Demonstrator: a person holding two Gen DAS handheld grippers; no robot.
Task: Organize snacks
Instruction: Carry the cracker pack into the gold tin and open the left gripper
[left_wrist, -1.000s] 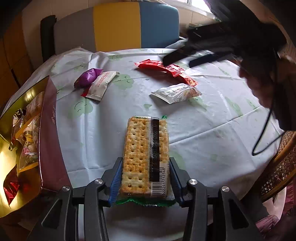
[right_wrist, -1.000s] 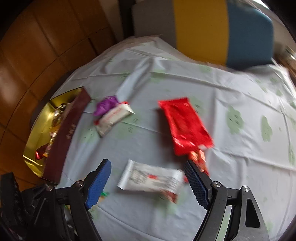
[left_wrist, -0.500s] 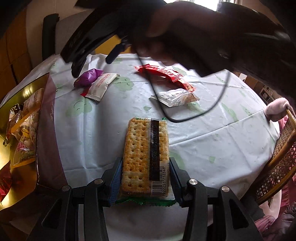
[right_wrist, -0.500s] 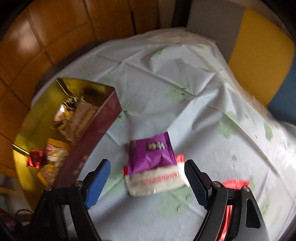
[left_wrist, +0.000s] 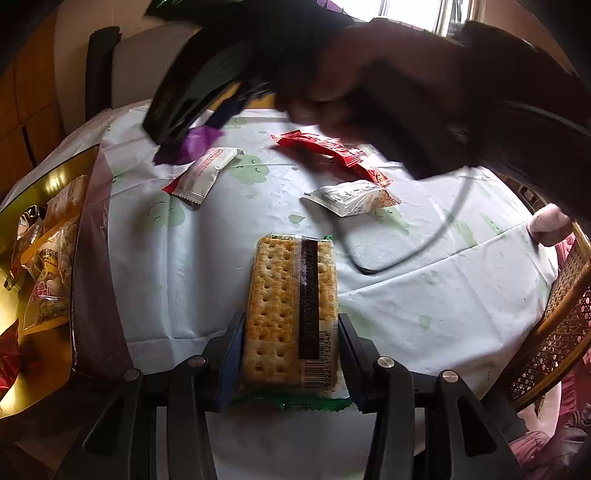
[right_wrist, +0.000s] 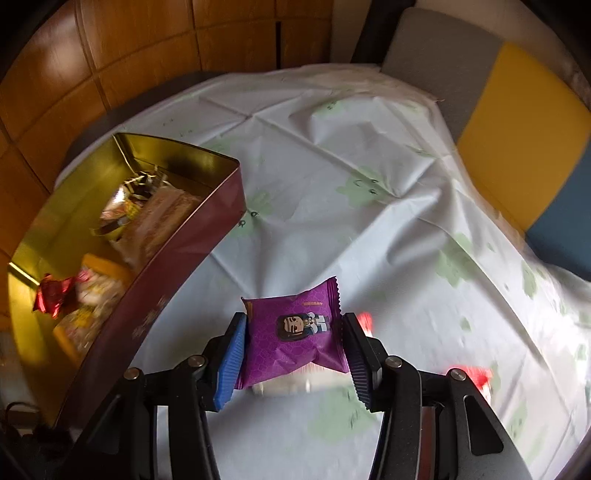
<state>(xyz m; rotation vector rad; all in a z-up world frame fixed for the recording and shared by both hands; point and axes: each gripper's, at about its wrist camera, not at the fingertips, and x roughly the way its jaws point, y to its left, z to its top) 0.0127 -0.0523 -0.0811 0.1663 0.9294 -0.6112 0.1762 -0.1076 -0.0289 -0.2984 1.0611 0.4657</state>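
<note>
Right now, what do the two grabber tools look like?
Both are black plastic, with two angled arms joined by round silver screws. The left tool has dark blue ribbed pads on the inner faces of its fingers. The right tool has a brighter blue ribbed pad on one finger and a darker ribbed pad on the other. A thin black cable hangs from the right tool.

A white tablecloth (right_wrist: 332, 177) with pale green prints covers the tabletop, creased along its fold lines. A chair (right_wrist: 509, 122) with a grey, yellow and blue backrest stands at the far edge; a woven cane chair (left_wrist: 554, 332) stands at the right edge. Wood panelling (right_wrist: 129, 44) lies beyond the far-left edge.
</note>
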